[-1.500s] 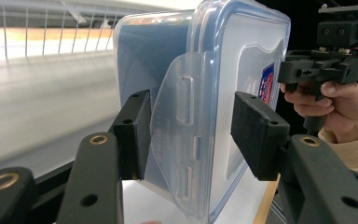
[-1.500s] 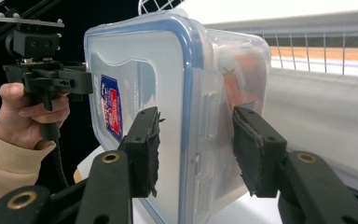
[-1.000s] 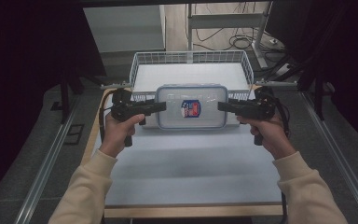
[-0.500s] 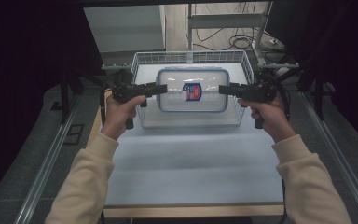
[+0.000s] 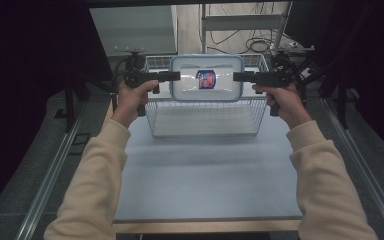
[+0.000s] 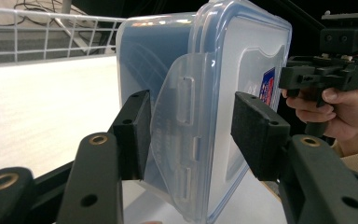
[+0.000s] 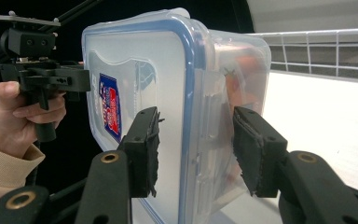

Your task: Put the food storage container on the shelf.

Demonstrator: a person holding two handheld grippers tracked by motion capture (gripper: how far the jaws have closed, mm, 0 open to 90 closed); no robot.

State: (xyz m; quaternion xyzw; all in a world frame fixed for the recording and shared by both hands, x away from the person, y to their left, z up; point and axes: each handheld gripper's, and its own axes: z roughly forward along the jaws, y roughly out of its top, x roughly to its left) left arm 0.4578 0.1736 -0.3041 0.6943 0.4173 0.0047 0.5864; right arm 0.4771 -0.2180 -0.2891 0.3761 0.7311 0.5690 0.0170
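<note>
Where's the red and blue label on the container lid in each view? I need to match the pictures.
High view: the label sits at the middle of the lid of the container, top centre, above the wire basket.
Left gripper view: the label shows edge-on, right of centre, on the lid face.
Right gripper view: the label is left of centre, on the lid.
Shared landmark: the lid's blue seal rim.

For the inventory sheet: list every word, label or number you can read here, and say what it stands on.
Nothing can be read.
Sticker on the box lid: red, white and blue, print too blurred to read in the high view and both gripper views.
Basket, left gripper, right gripper: no text seen.
</note>
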